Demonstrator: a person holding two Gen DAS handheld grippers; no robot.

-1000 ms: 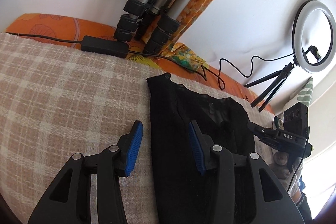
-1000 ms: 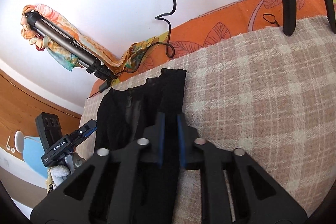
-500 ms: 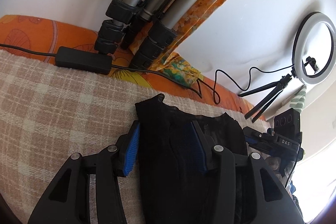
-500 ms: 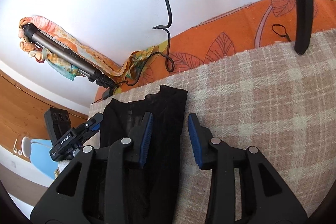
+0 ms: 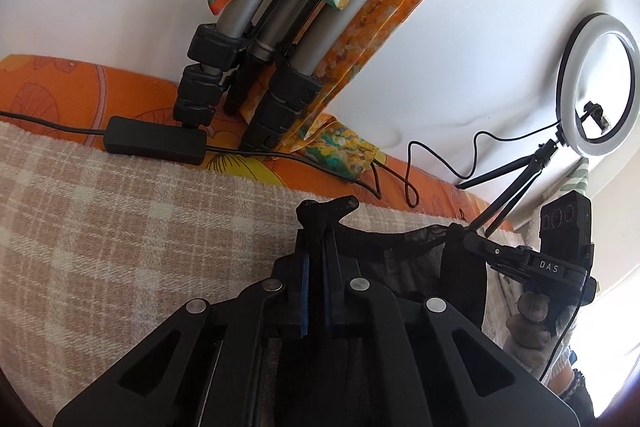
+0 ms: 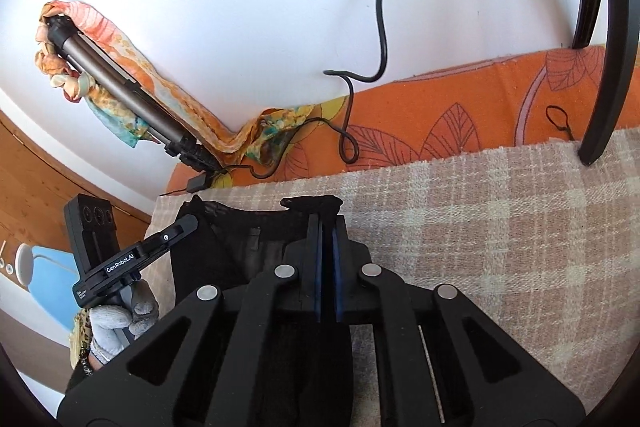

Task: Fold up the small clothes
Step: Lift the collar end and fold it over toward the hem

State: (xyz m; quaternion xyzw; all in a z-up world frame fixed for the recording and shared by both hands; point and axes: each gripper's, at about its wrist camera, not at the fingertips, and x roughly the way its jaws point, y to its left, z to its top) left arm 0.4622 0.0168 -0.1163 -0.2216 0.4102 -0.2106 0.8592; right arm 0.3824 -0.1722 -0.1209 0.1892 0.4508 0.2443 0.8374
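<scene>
A small black sheer garment [image 5: 404, 259] lies on the beige plaid blanket [image 5: 120, 227]. My left gripper [image 5: 316, 247] is shut on its left top corner, which pokes out past the blue pads. The garment also shows in the right wrist view [image 6: 248, 247], where my right gripper [image 6: 328, 227] is shut on its right top corner. The top edge hangs slack between the two grippers. Each view shows the other gripper's body [image 5: 560, 267] [image 6: 116, 263] at the garment's far corner.
A folded tripod [image 5: 248, 67] wrapped in a colourful scarf leans on the white wall, with a black power adapter [image 5: 156, 141] and cables on the orange cover. A ring light [image 5: 600, 83] stands at the right. A black chair leg [image 6: 604, 67] rests on the blanket.
Both grippers moved forward to the garment's top corners and closed on them. The right gripper had opened half a second ago and is shut again; the corners are now lifted.
</scene>
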